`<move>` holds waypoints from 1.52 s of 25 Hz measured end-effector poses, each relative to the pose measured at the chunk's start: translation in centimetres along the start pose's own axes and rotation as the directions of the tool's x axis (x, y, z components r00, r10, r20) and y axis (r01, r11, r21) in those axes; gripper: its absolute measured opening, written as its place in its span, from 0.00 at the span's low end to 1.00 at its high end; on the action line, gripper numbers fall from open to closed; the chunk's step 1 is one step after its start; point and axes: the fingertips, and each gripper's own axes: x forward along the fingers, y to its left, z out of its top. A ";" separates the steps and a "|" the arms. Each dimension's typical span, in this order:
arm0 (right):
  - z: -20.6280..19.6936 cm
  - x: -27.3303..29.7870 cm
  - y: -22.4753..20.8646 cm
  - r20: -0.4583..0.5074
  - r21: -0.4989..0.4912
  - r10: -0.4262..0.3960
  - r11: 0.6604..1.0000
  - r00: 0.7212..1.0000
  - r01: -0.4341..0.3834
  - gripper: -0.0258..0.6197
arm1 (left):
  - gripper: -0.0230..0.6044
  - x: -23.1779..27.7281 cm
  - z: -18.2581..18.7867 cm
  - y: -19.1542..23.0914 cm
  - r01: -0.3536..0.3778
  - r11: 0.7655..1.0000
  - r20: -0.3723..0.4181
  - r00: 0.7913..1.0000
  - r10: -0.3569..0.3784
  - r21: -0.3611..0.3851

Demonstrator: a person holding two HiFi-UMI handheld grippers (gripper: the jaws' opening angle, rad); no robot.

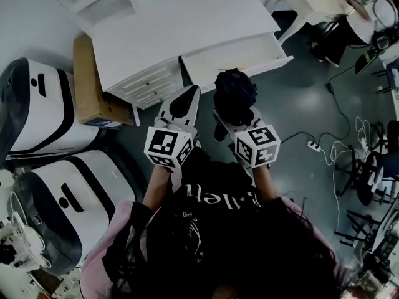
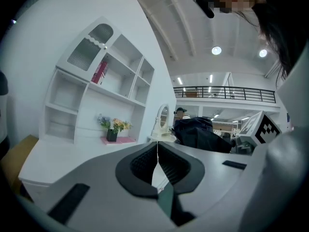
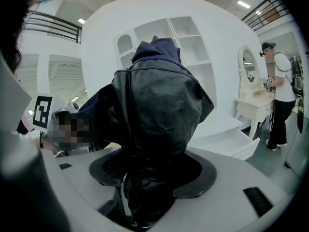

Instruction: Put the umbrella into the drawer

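- The right gripper (image 1: 239,118) has its fingers (image 3: 108,168) clamped on the lower end of the folded dark umbrella (image 1: 235,92). The bundle stands up out of the grip, probably so it can be carried forward and lowered in whole.
- The umbrella hangs in the air just short of the open drawer (image 1: 249,67). It touches nothing but the fingers, and it is not yet in the drawer.
- The drawer stands pulled out under the front right edge of the white surface (image 1: 181,23). Its inside looks bare, so the opening seems ready to take the bundle.
- The left gripper (image 1: 186,98) hovers beside the right one. Its fingers (image 2: 142,166) are pressed together with nothing between them, so it looks idle, held clear of the drawer's mouth.
- A cardboard box (image 1: 90,83) leans at the left end of the surface, and two white machines (image 1: 37,111) stand on the floor further left, both well away from the path.
- A power strip (image 1: 313,146) with cables lies on the floor to the right, also out of the way.
- Nothing blocks the way. The loose fabric may catch on the drawer's front edge.
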 end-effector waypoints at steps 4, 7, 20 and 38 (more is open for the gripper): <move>0.5 1.9 0.5 -0.007 0.006 -0.005 1.000 1.000 0.005 0.47 | 0.06 0.3 -0.2 2.4 0.002 1.000 -0.007 1.000 -0.002 -0.017; 0.7 2.6 0.1 -0.025 0.001 -0.015 1.000 1.000 0.016 0.47 | 0.06 0.9 -0.3 3.0 0.008 1.000 -0.013 1.000 -0.009 -0.029; 2.1 6.8 -4.4 -0.091 -0.044 0.031 0.998 0.995 -0.035 0.47 | 0.06 4.3 -1.2 6.0 -0.097 0.995 -0.029 0.995 0.096 -0.037; 4.1 17.6 -17.9 -0.336 -0.179 0.244 0.932 0.910 -0.316 0.47 | 0.06 16.1 -3.6 11.5 -0.450 0.888 -0.095 0.892 0.443 -0.093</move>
